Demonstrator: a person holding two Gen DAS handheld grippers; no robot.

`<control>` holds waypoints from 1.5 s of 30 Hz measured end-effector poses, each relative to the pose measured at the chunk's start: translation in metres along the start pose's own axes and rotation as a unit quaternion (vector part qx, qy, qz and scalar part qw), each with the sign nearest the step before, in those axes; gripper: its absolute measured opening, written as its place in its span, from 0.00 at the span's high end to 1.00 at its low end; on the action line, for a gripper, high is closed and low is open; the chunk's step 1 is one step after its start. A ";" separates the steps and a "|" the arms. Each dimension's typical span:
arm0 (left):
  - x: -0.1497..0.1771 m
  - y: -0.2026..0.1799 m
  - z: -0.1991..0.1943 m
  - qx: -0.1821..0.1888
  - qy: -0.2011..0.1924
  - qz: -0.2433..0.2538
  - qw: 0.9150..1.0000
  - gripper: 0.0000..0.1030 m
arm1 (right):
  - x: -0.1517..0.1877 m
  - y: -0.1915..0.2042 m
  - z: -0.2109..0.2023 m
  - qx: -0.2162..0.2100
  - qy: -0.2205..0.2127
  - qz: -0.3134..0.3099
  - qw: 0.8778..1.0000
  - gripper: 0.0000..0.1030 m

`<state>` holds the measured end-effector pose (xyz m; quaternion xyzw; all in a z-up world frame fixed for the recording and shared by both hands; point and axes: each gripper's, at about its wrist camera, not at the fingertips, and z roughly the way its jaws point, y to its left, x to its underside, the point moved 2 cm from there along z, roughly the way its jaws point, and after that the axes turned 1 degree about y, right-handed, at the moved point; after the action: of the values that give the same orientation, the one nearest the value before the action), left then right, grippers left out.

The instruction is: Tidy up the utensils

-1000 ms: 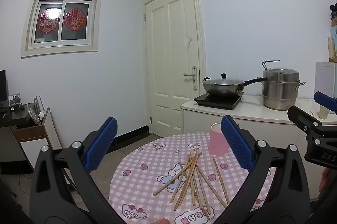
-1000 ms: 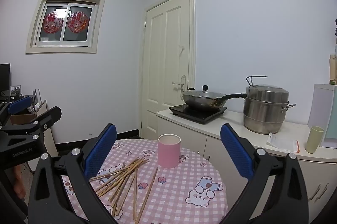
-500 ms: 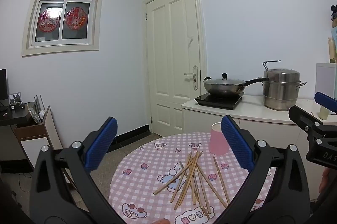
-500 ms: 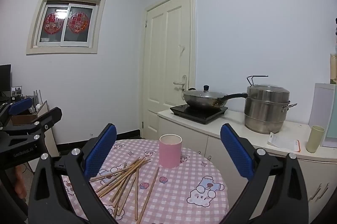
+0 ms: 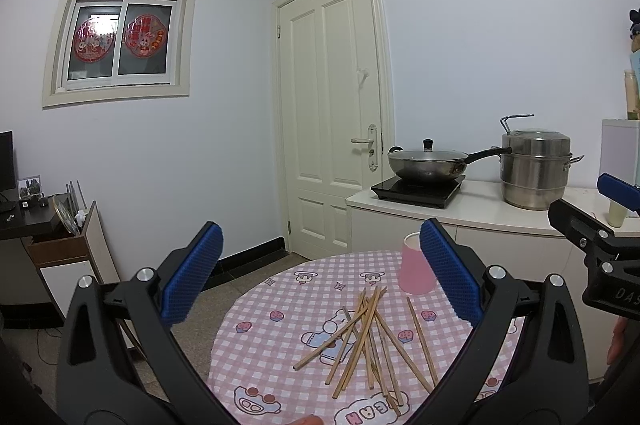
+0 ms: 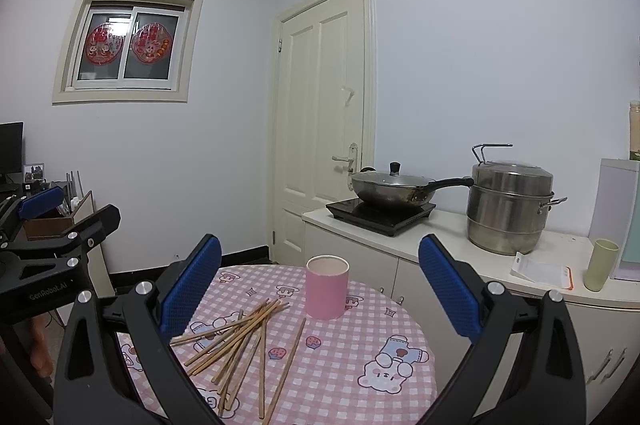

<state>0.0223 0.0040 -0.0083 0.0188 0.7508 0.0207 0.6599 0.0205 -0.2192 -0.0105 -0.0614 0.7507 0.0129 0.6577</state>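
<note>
On the round table (image 6: 360,377), a pink cup (image 6: 326,287) stands upright behind scattered chopsticks (image 6: 240,341), their lengths mostly running toward it. I hold my left claw (image 5: 320,269) and right claw (image 6: 320,269) above, both spread wide and empty; the left looks nearer the pile.

One pink cup (image 6: 327,287), roughly ten loose wooden chopsticks (image 6: 236,339), one round table (image 6: 360,357).
</note>
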 end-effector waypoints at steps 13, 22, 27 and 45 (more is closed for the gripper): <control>-0.001 0.003 0.000 -0.003 0.001 -0.003 1.000 0.06 | 0.001 0.001 0.004 -0.007 0.004 -0.002 1.000 0.07; -0.001 0.003 0.002 -0.003 0.002 -0.003 1.000 0.06 | 0.002 0.002 0.005 -0.007 0.005 -0.003 1.000 0.07; -0.001 0.003 0.002 -0.004 0.004 -0.003 1.000 0.06 | 0.002 0.002 0.006 -0.008 0.006 -0.003 1.000 0.07; 0.002 0.001 0.003 -0.006 0.006 -0.002 1.000 0.06 | 0.005 0.004 0.006 -0.010 0.009 -0.004 1.000 0.07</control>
<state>0.0252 0.0056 -0.0103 0.0136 0.7549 0.0238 0.6552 0.0248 -0.2147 -0.0165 -0.0711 0.7560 0.0178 0.6505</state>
